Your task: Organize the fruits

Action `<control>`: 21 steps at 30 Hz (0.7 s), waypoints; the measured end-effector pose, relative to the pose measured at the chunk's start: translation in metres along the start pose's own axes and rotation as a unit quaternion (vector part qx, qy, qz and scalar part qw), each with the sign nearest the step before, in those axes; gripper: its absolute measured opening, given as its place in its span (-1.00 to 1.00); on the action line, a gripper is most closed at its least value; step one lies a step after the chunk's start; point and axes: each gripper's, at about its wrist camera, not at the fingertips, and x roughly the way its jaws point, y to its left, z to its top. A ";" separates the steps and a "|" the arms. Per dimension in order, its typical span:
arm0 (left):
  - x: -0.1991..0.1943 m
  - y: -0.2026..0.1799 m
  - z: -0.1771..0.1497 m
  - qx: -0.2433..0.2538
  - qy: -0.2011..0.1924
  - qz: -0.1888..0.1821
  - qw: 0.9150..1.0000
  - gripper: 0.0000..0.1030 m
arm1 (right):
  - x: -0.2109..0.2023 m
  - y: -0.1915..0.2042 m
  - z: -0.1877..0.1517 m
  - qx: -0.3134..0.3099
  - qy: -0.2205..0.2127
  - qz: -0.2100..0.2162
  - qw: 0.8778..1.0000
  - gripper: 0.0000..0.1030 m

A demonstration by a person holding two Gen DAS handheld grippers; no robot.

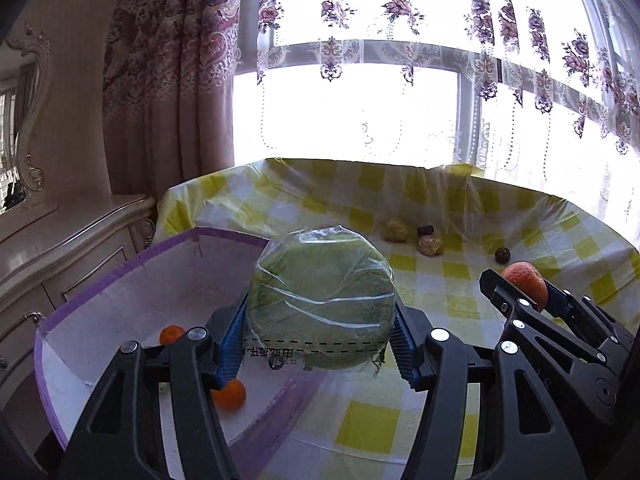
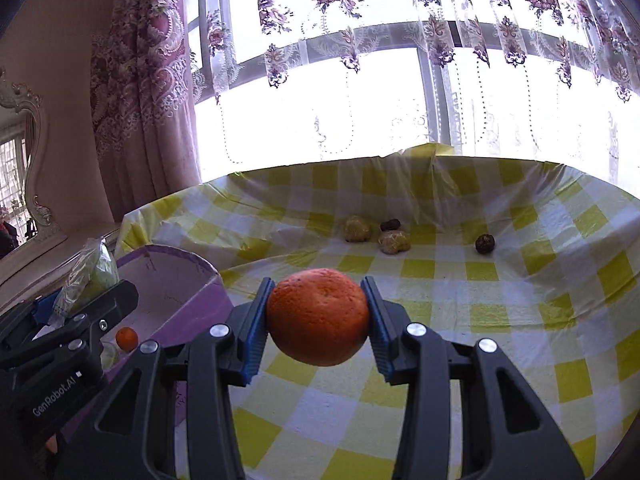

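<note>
My left gripper [image 1: 320, 336]: fingers clamped on plastic-wrapped green melon [image 1: 320, 300], held above purple-rimmed box [image 1: 120, 276] edge. My right gripper [image 2: 318, 320]: fingers pinching orange [image 2: 318, 316] above checkered desk [image 2: 520, 320]. Two small oranges [image 1: 229, 394] in box. Yellowish lumps [image 2: 394, 241] and dark fruit [image 2: 485, 243] far on desk.
</note>
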 end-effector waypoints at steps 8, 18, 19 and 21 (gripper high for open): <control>-0.008 0.059 0.011 -0.014 0.002 0.078 0.997 0.12 | 0.009 0.064 0.005 -0.048 -0.012 0.049 0.998 -0.14; 0.027 0.107 0.010 0.047 0.120 0.100 0.987 0.12 | 0.063 0.136 0.014 -0.118 0.059 0.085 0.988 -0.14; 0.035 0.110 0.009 0.056 0.141 0.093 0.984 0.13 | 0.070 0.141 0.014 -0.125 0.071 0.087 0.986 -0.14; 0.051 0.119 0.005 0.070 0.181 0.077 0.978 0.13 | 0.086 0.151 0.012 -0.145 0.101 0.085 0.981 -0.14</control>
